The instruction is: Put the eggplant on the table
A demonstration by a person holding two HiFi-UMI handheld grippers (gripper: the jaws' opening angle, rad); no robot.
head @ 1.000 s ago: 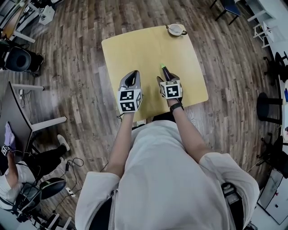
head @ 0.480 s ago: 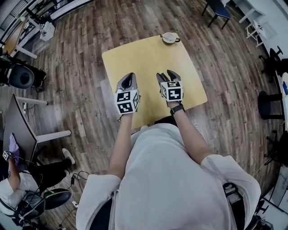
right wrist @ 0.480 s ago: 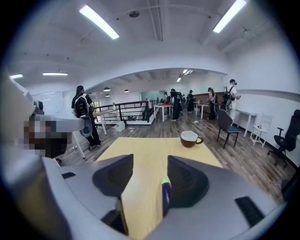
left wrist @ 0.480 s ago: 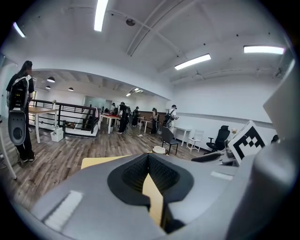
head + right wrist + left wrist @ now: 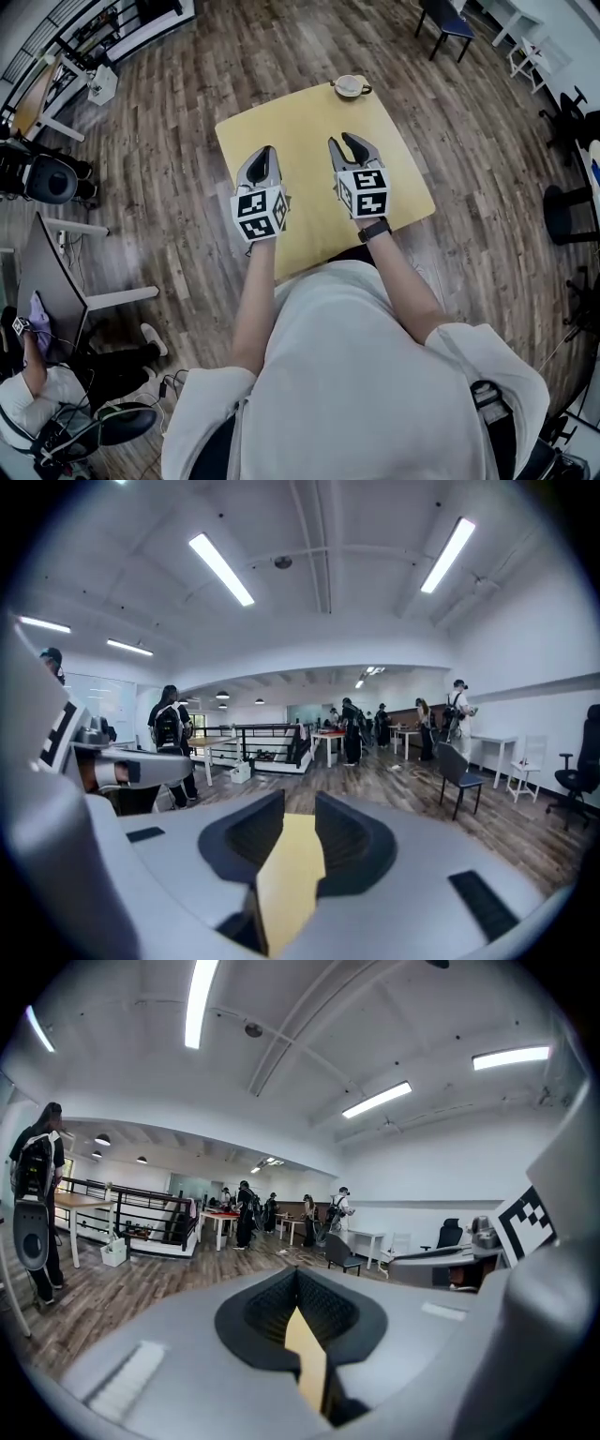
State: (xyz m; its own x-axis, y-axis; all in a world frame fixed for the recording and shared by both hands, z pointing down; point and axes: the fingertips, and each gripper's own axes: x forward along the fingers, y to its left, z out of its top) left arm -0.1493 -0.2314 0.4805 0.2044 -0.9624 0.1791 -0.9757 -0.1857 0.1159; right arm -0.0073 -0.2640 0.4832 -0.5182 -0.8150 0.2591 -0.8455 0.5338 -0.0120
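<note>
Your right gripper (image 5: pixel 341 141) hangs above the table (image 5: pixel 300 117), jaws closing with nothing between them. Your left gripper (image 5: pixel 262 152) is pressed together, empty. You cannot tell where the eggplant lies: no view shows it.

No words, numbers or brands can be read; mid-frame in the head view, the left cube (image 5: pixel 259 212) and right cube (image 5: pixel 365 191) show only square markers.
</note>
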